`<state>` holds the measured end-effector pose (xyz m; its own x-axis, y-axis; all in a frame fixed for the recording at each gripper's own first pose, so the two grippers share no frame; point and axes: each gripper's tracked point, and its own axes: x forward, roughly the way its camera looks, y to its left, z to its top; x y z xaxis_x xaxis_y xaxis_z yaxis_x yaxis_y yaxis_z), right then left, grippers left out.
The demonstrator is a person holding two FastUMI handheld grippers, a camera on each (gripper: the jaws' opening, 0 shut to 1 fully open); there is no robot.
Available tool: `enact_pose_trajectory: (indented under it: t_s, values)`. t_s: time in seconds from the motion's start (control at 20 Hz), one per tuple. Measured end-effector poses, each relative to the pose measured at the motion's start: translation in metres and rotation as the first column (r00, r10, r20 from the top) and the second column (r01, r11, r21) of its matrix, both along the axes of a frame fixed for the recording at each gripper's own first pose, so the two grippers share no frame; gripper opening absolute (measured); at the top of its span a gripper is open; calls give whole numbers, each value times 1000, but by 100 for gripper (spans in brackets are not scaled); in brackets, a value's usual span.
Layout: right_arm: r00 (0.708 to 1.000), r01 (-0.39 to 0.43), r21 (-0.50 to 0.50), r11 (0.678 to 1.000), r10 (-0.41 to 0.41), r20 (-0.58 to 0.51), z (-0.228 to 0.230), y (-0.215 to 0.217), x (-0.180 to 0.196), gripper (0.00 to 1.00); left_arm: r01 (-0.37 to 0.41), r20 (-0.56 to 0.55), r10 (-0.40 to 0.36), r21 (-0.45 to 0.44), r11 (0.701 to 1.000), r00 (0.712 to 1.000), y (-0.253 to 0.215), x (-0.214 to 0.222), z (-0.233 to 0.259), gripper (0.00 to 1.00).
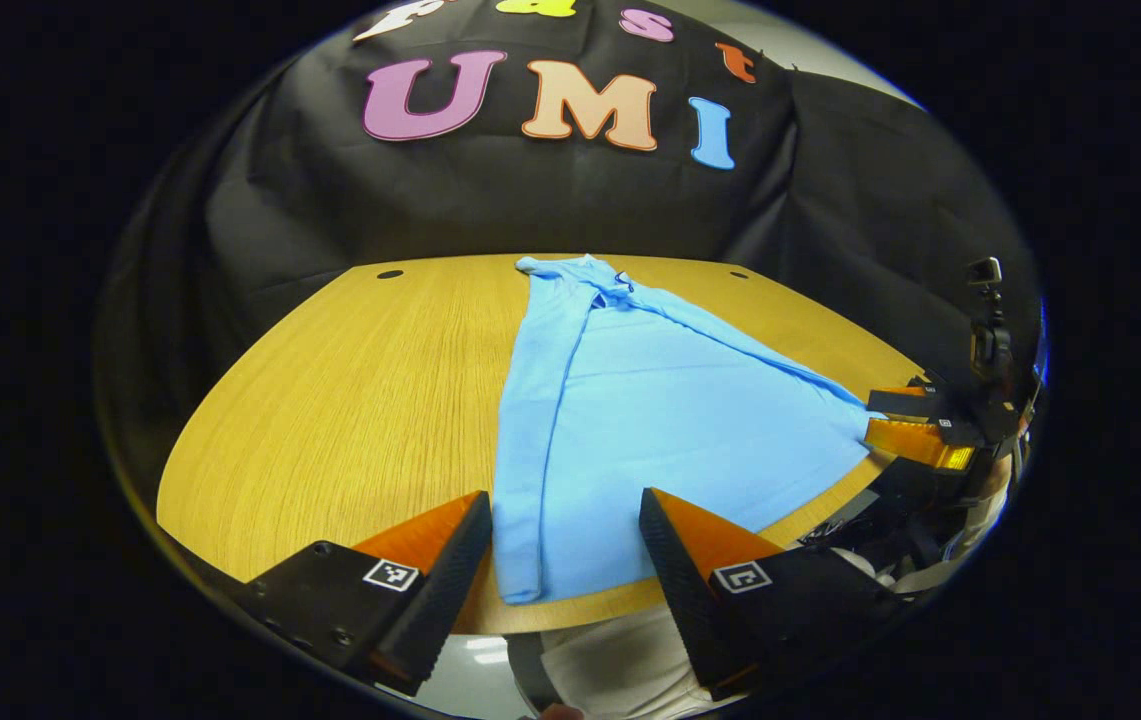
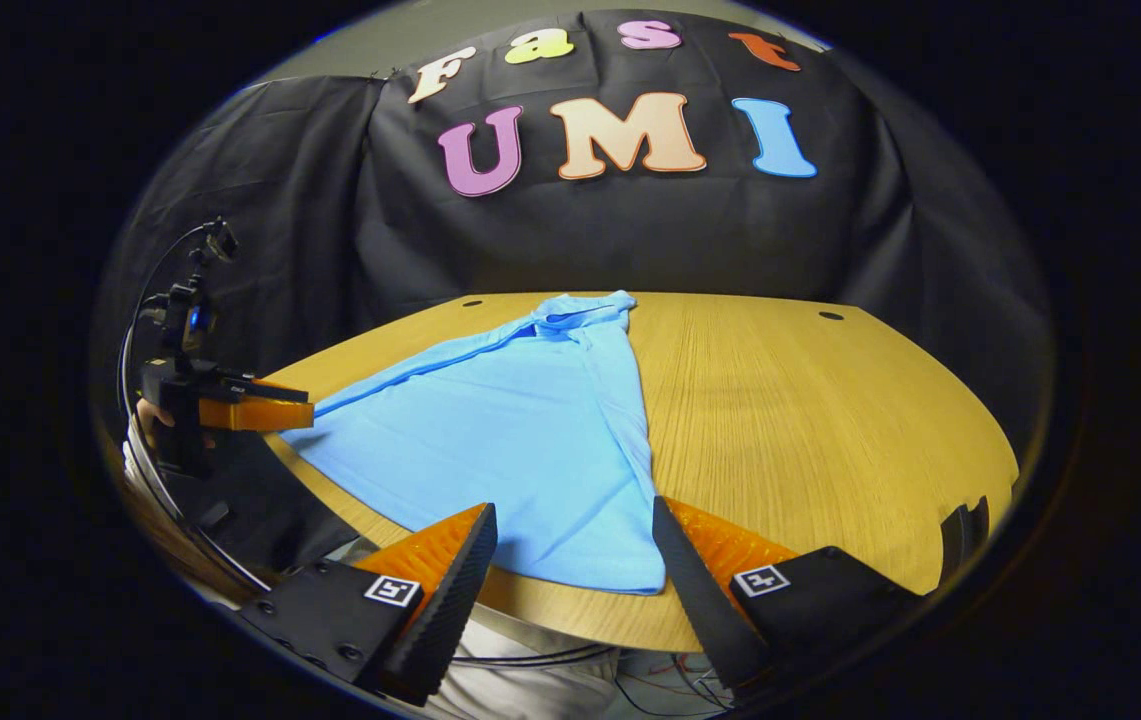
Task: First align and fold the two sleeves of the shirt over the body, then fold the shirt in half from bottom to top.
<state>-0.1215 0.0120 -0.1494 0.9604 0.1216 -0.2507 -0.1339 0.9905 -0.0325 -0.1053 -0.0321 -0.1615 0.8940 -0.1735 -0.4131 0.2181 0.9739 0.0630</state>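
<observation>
Shirt: I am seeing the light blue shirt (image 1: 650, 420) lying flat on the table (image 1: 330, 400), collar toward 12 o'clock and hem at the near edge toward 6 o'clock. Both sleeves are lying folded in over the body, forming long narrow bands along each side.
Shirt position: In the right gripper view the shirt (image 2: 530, 440) is occupying the left half of the tabletop, its hem corner resting between my fingers.
Left gripper: I am holding the left gripper (image 1: 565, 540) with its jaws spread wide over the hem, grasping nothing.
Right gripper: The right gripper (image 2: 575, 555) is likewise released, jaws apart above the hem edge. In the left gripper view it (image 1: 890, 418) is appearing at 3 o'clock, just beside the shirt's side corner.
Surroundings: A hand (image 2: 152, 415) is gripping the far tool at 9 o'clock in the right gripper view.
Surface: The wooden table (image 2: 830, 420) is showing a rounded edge and small dark holes (image 2: 830, 316) near 12 o'clock.
Room: Black cloth (image 2: 310, 220) is hanging behind the table.
</observation>
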Motion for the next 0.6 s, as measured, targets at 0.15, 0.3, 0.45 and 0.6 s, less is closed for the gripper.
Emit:
enact_pose_trajectory:
  t_s: [0.15, 0.3, 0.45, 0.6]
  values:
    - [1000, -1, -23, 1000, 1, 4, -2, 0, -1, 98, -12, 11, 12, -15, 1000, 1000, 1, -4, -3, 92]
    - [1000, 1, -32, 999, 0, 11, -5, 0, -3, 98, -24, 30, 23, 17, 1000, 999, 2, -3, -7, 92]
    - [1000, 4, -19, 1000, -3, 21, -3, 1, -4, 97, -39, 39, 37, 55, 998, 999, 2, -3, -9, 91]
    - [1000, -3, -21, 1000, 3, 10, -6, 4, -5, 91, -40, 47, 38, 43, 998, 998, -1, -2, -10, 88]
